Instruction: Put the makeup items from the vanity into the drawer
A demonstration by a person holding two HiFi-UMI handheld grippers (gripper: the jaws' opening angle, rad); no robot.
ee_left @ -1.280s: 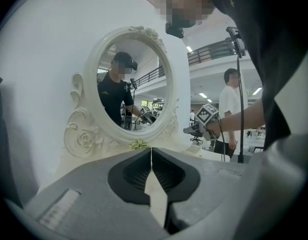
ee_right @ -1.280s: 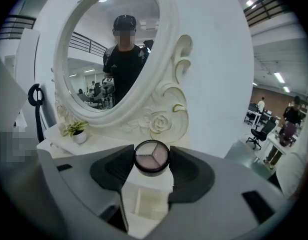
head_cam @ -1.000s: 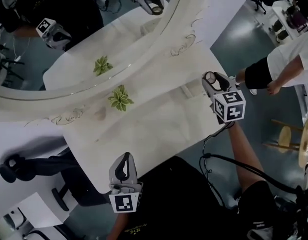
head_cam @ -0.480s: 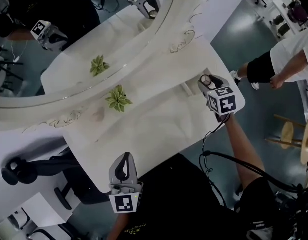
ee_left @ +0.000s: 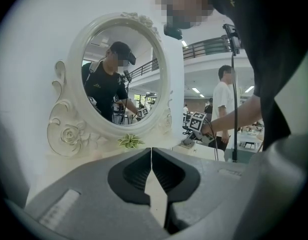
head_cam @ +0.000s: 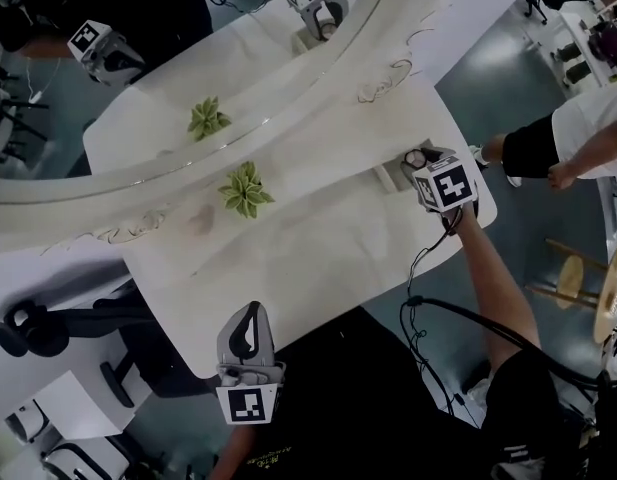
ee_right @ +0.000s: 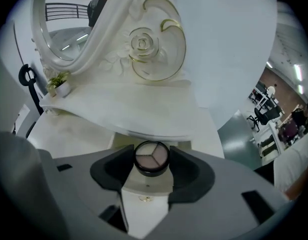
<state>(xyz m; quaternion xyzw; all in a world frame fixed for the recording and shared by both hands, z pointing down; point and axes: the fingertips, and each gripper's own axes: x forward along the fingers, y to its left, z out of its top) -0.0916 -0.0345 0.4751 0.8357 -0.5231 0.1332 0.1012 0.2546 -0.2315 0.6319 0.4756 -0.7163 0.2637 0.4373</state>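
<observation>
While pinched between the dark pads of the right gripper (ee_right: 152,167), sits level and face up at the very tip of the jaws: a small round eyeshadow compact (ee_right: 151,156), black rim, three pale shades showing. Gripped with the jaws part-way closed, pads against the rim on both sides. Likely light and rigid, with a smooth plastic edge, so prone to slipping or spinning under a loose squeeze. Probably brittle if dropped, the pressed powder inside more so. Best taken across the widest part of the rim, as now, and kept flat. Hangs just over an apparently open small drawer (head_cam: 390,177) at the right end of the vanity top (head_cam: 318,258) — cannot tell whether touching its floor. Further left, at the near edge, the left gripper (ee_left: 152,153): jaws closed tip to tip, nothing between. Beyond that, a little green plant (head_cam: 245,190) at the foot of the oval mirror (head_cam: 148,78).
</observation>
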